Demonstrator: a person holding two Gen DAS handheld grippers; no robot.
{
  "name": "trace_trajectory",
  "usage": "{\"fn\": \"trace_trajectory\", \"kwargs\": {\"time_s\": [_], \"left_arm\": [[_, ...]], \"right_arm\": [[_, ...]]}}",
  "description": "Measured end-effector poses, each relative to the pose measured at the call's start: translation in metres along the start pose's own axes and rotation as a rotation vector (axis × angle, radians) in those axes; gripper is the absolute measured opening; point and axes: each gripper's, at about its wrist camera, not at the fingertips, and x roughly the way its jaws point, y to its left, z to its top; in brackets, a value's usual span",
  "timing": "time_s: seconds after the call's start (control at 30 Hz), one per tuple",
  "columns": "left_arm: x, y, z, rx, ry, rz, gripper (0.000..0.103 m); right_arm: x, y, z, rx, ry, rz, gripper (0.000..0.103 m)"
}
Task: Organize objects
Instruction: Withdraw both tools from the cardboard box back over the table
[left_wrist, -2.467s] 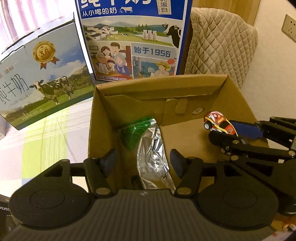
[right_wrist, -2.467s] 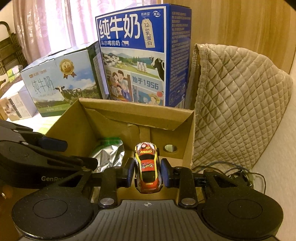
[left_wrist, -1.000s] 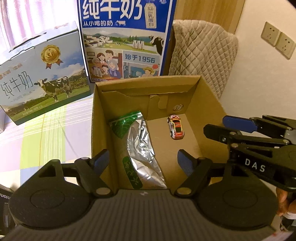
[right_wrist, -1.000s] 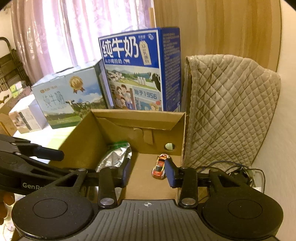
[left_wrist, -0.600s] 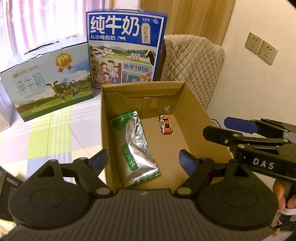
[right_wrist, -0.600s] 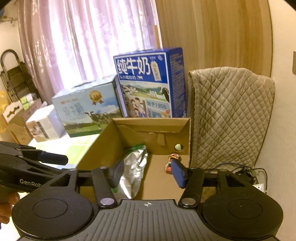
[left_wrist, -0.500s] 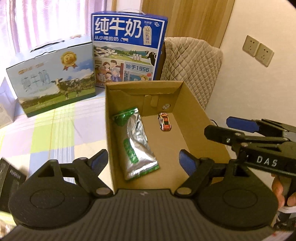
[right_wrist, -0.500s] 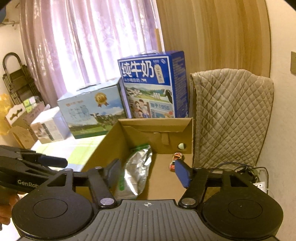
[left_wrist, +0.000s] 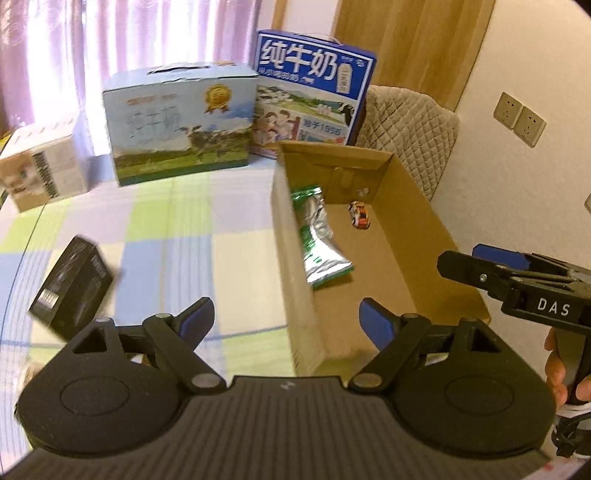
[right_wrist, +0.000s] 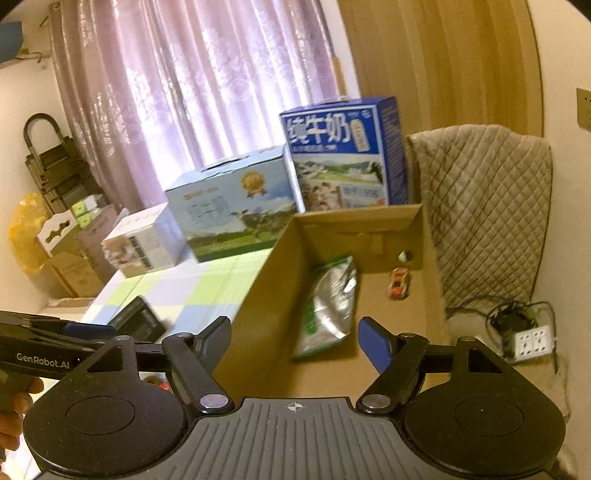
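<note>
A checked tablecloth in green, lilac and white squares is seen filling the centre left of the left wrist view, with pink curtains across the top of the right wrist view and a wood-panelled wall at its upper right. An open cardboard box is set at centre right of the left wrist frame, its far end close to a dark blue milk carton; a pale blue milk carton is stood just left of that, and a small white box at the left edge. Inside the cardboard box a silver and green snack pouch is laid along the left wall, and a red and yellow toy car is rested on the box floor near the far end, apart from the pouch. A black box is seen lying on the cloth at lower left, blurred. A quilted beige cover is draped right of the cardboard box. The left gripper is held low in its own frame with fingers spread wide and nothing between them, over the near left wall of the cardboard box. The right gripper is likewise spread and empty, aimed at the box interior; in the left wrist view it is seen at the right edge, gripped by a hand. A white power strip is noted at lower right
</note>
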Motion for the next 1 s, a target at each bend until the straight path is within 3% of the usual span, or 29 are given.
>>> {"fn": "trace_trajectory", "kwargs": {"time_s": [0.47,1.0], "left_arm": [[-0.055,0.076,-0.066,-0.091,0.044,0.061,0.083],[-0.085,0.166,-0.126,-0.236,0.126,0.185,0.083]], "right_arm": [[0.004,0.082,-0.045,-0.025,0.110,0.096,0.073],[0.053,0.151,-0.098,-0.098,0.289,0.172,0.073]]}}
